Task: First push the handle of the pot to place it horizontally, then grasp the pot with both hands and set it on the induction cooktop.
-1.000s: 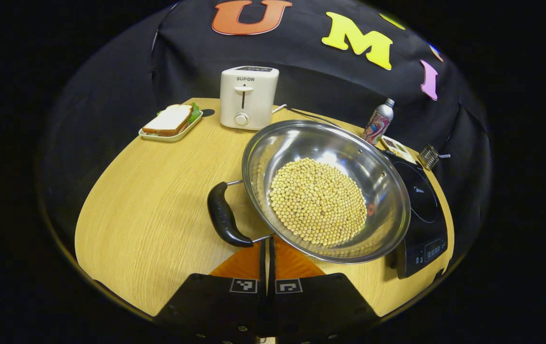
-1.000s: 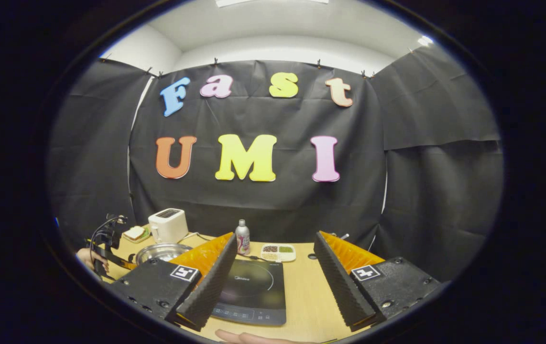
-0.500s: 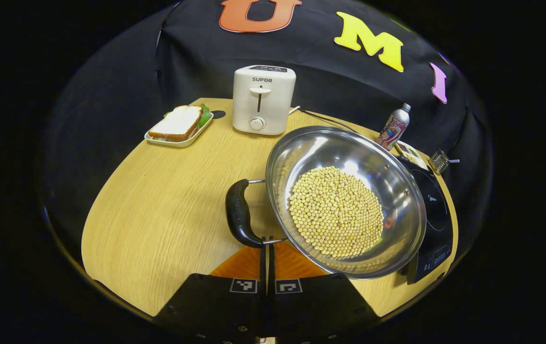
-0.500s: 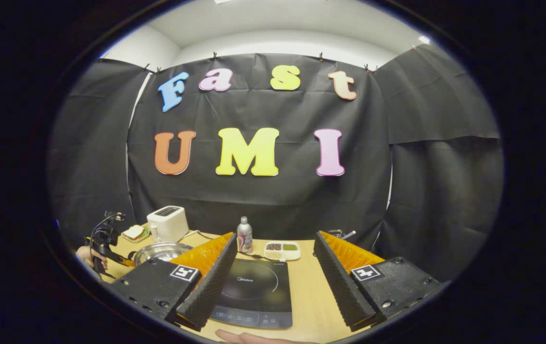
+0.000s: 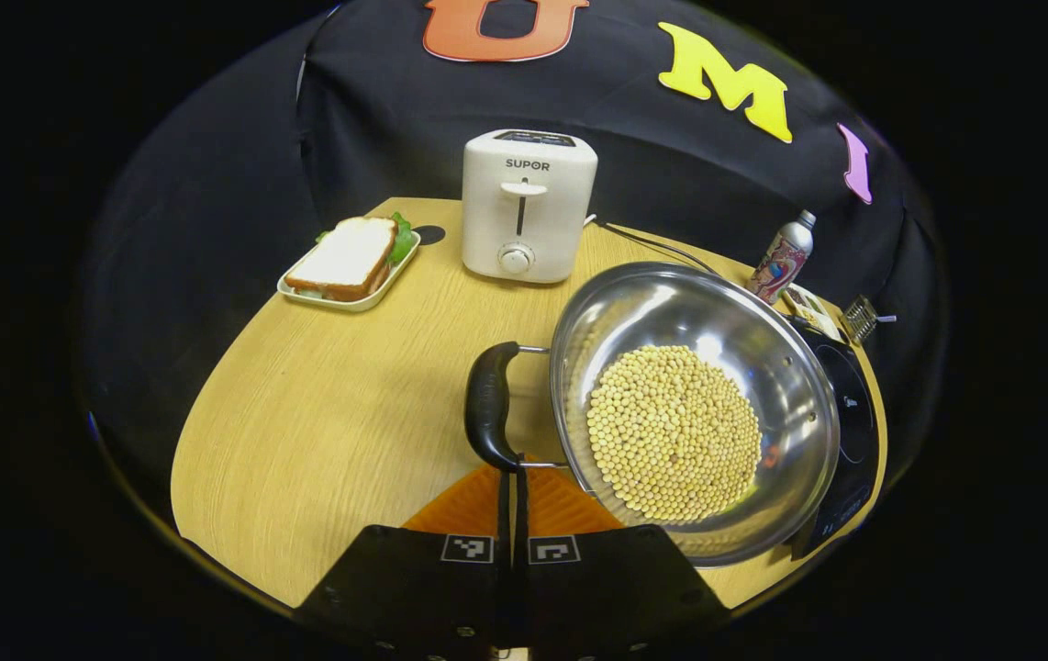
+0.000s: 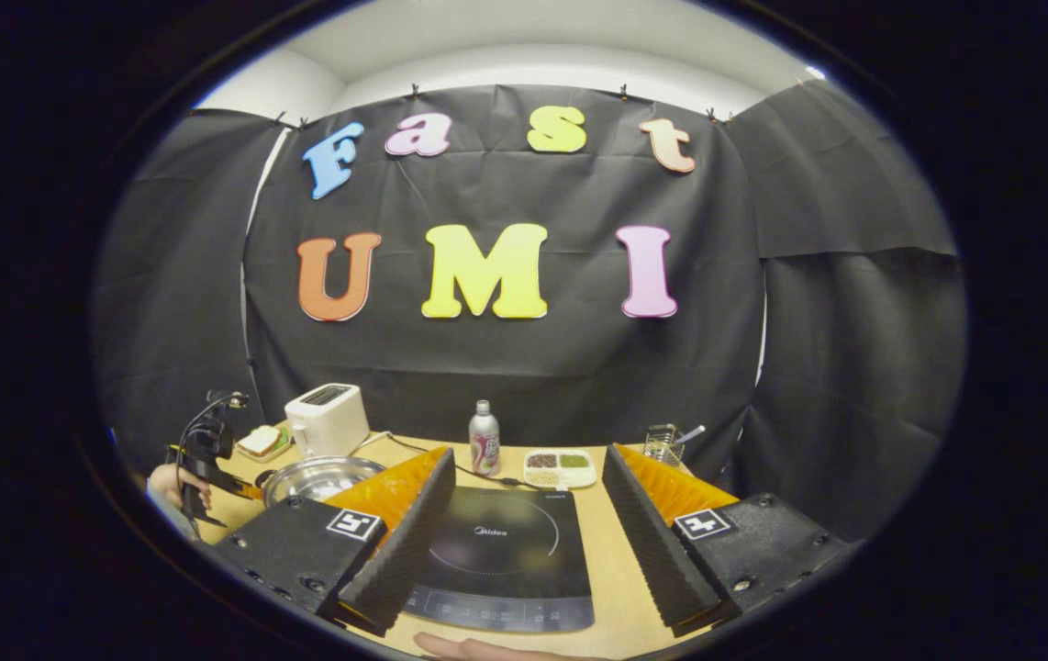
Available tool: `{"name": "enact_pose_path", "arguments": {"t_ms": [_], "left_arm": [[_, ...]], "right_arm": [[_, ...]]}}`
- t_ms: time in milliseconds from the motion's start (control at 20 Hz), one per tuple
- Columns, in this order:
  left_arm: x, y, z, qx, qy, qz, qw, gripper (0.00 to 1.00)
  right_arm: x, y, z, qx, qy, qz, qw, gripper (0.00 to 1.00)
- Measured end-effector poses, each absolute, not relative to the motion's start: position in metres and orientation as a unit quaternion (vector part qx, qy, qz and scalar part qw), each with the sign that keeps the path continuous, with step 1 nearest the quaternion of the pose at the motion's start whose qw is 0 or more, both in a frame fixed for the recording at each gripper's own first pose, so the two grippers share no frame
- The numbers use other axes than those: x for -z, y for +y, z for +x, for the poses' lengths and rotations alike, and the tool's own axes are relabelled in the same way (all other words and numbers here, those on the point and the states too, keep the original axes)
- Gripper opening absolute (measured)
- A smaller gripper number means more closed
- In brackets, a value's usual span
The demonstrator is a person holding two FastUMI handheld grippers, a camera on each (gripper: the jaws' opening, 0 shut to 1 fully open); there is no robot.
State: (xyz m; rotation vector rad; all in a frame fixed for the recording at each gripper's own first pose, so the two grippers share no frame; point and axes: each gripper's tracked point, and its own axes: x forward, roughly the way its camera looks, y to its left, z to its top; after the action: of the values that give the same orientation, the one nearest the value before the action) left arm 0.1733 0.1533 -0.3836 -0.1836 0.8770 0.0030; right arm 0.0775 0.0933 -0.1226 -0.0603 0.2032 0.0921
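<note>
1. Pot (image 5: pixel 698 404) sits on the table (image 5: pixel 322 431) w/ its right edge over or against the induction cooktop (image 5: pixel 845 431); can't tell if they touch. In the right gripper view it lies left of the cooktop (image 6: pixel 501 551), so it isn't placed yet.
2. Handle (image 5: pixel 490 404) sticks out on the pot's left side, running roughly front-to-back in my left gripper view. My read: I'm in the push step, nudging it toward horizontal.
3. Left gripper (image 5: pixel 513 487) has its fingers pressed together, nothing between them; tips sit right at the handle's near end where the wire bracket joins. Closed tips make a stiff poker, which I judge is why I hold it so.
4. Right gripper (image 6: pixel 524 523) is spread wide, holding nothing, hovering over the cooktop. I reckon it's parked ready for the two-handed lift.
5. Pot looks: shiny steel, wide shallow bowl, black curved grip on wire arms, filled w/ a mound of pale round beans (image 5: pixel 675 431). Loose load, so any tilt may spill it.
6. Further out: toaster (image 5: pixel 529 207), sandwich on a tray (image 5: pixel 350 266), bottle (image 5: pixel 783 257).
</note>
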Motion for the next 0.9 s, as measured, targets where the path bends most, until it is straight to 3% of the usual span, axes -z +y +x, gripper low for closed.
{"name": "enact_pose_path", "arguments": {"t_ms": [100, 150, 200, 500, 550, 600, 900], "left_arm": [[0.383, 0.157, 0.177, -0.002, 0.421, -0.082, 0.903, 0.0], [0.383, 0.158, 0.178, -0.002, 0.42, -0.08, 0.904, 0.1], [0.384, 0.159, 0.178, -0.001, 0.42, -0.081, 0.904, 0.0], [0.38, 0.163, 0.17, -0.002, 0.412, -0.076, 0.908, 0.0], [0.379, 0.164, 0.167, -0.001, 0.407, -0.073, 0.911, 0.1], [0.379, 0.164, 0.163, 0.003, 0.406, -0.074, 0.911, 0.02], [0.382, 0.164, 0.151, 0.051, 0.384, -0.094, 0.917, 0.06]], "right_arm": [[0.127, 0.097, 0.081, -0.041, 0.106, -0.027, 0.993, 0.99], [0.13, 0.1, 0.083, -0.04, 0.108, -0.026, 0.993, 0.99], [0.13, 0.102, 0.084, -0.04, 0.111, -0.023, 0.993, 0.99], [0.146, 0.119, 0.091, -0.041, 0.124, -0.013, 0.991, 0.99], [0.151, 0.124, 0.092, -0.045, 0.128, -0.012, 0.991, 0.99], [0.155, 0.127, 0.094, -0.046, 0.132, -0.012, 0.99, 0.99], [0.177, 0.143, 0.104, -0.052, 0.153, -0.006, 0.987, 0.99]]}}
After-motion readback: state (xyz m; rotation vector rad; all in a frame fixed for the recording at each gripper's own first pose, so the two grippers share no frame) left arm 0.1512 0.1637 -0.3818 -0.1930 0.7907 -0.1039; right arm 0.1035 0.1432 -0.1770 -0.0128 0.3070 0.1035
